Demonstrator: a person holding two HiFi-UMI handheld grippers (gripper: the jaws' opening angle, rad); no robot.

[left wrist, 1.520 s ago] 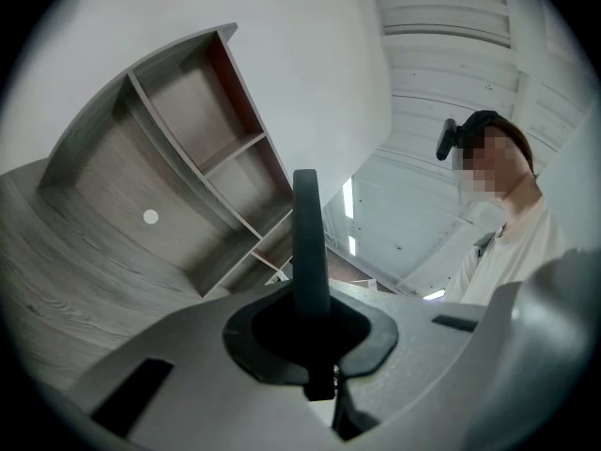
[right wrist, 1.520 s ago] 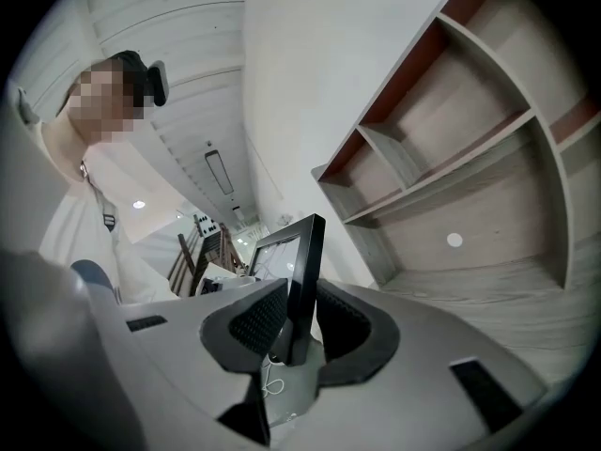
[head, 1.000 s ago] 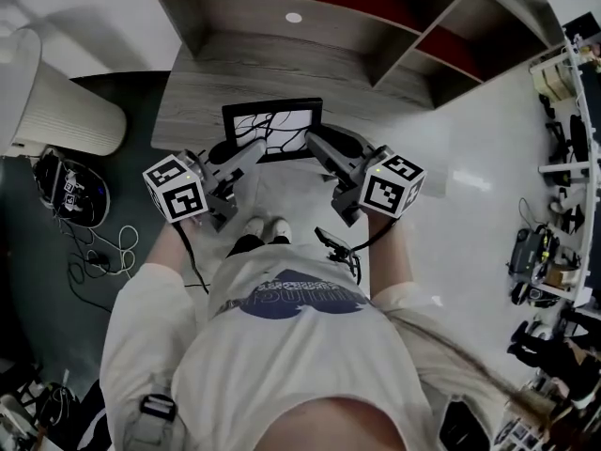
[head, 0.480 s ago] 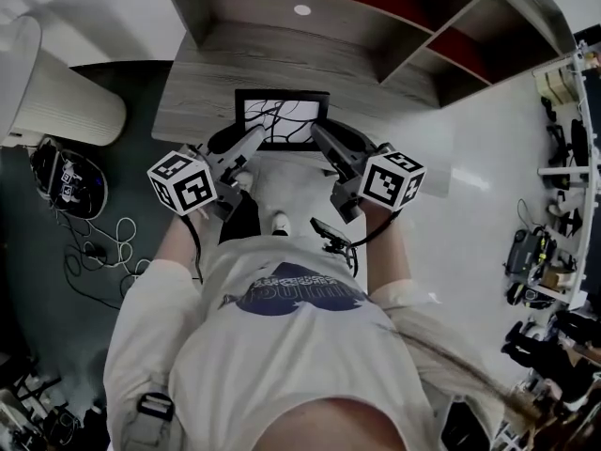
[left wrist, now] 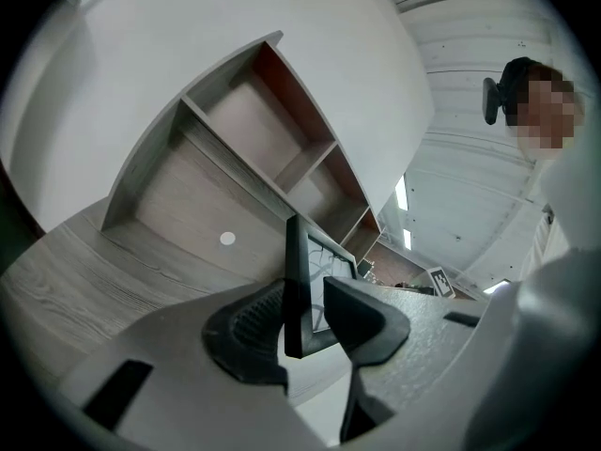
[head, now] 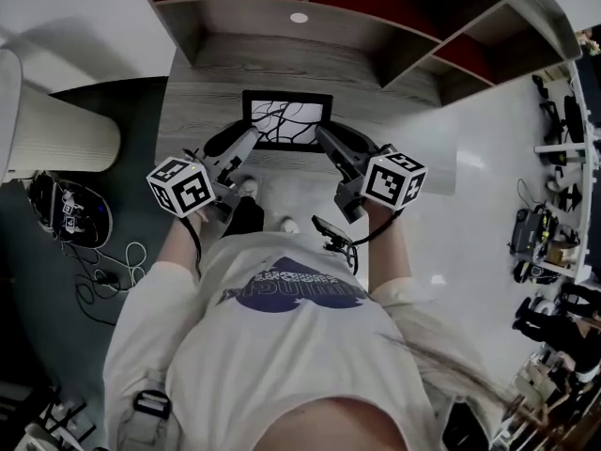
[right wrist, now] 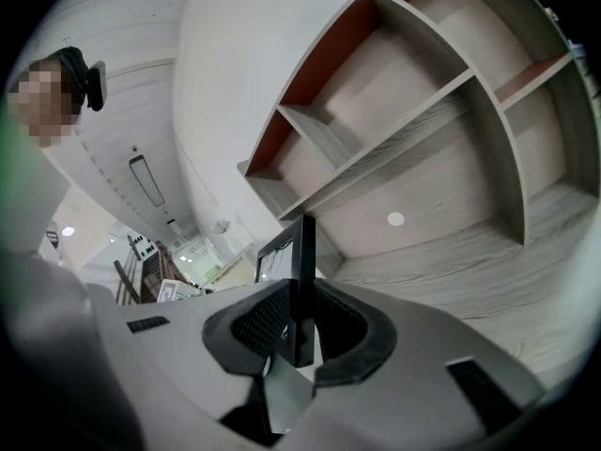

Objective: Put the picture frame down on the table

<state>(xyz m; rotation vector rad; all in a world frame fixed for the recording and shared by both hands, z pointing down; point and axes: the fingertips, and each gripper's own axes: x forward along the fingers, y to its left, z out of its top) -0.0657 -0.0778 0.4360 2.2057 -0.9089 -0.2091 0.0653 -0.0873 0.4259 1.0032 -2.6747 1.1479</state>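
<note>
Black picture frame [head: 286,118], right gripper [head: 325,139] near level, jaws clamping its edge

1. Smooth matt black moulding is seen on the picture frame [head: 286,118], with a pale paper-like print inside.
2. Matt grey wood grain is shown on the bench [head: 202,111].
3. The shelf [head: 406,53] is built of grey wood-look boards, with backs finished matt red.
4. The floor [head: 488,158] is seen white, smooth and glossy.
5. The T-shirt [head: 282,365] is made of pale, creased cloth.

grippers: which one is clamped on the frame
The right gripper: its jaws press both faces of the frame. The left gripper has just been opening, the frame loose between its jaws.
</note>
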